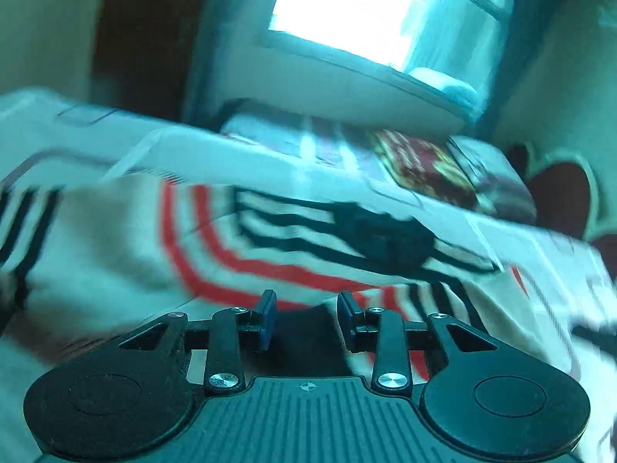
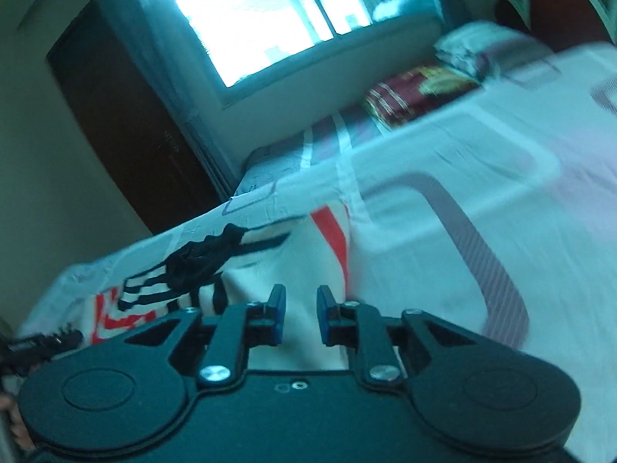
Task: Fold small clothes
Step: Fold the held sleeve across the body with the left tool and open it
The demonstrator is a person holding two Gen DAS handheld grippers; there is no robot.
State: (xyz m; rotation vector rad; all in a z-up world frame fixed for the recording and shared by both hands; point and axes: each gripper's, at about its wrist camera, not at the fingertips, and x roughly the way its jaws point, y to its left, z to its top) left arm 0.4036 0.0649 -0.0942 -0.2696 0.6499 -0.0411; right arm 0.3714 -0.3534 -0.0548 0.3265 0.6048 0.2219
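A small white garment (image 1: 127, 239) with red and black stripes and a black spider print (image 1: 381, 231) lies on the bed, blurred by motion. My left gripper (image 1: 306, 301) is open just above its near part, with nothing between the jaws. In the right wrist view the same garment (image 2: 270, 270) lies ahead and to the left, its spider print (image 2: 204, 258) showing. My right gripper (image 2: 300, 301) is open and empty above the garment's right edge.
The bed sheet (image 2: 462, 154) is white with grey rounded lines. A dark red patterned cloth (image 2: 416, 92) and a pillow (image 2: 474, 46) lie at the far end. A window (image 2: 246, 11), a dark door (image 2: 115, 115) and a headboard (image 1: 559, 193) surround the bed.
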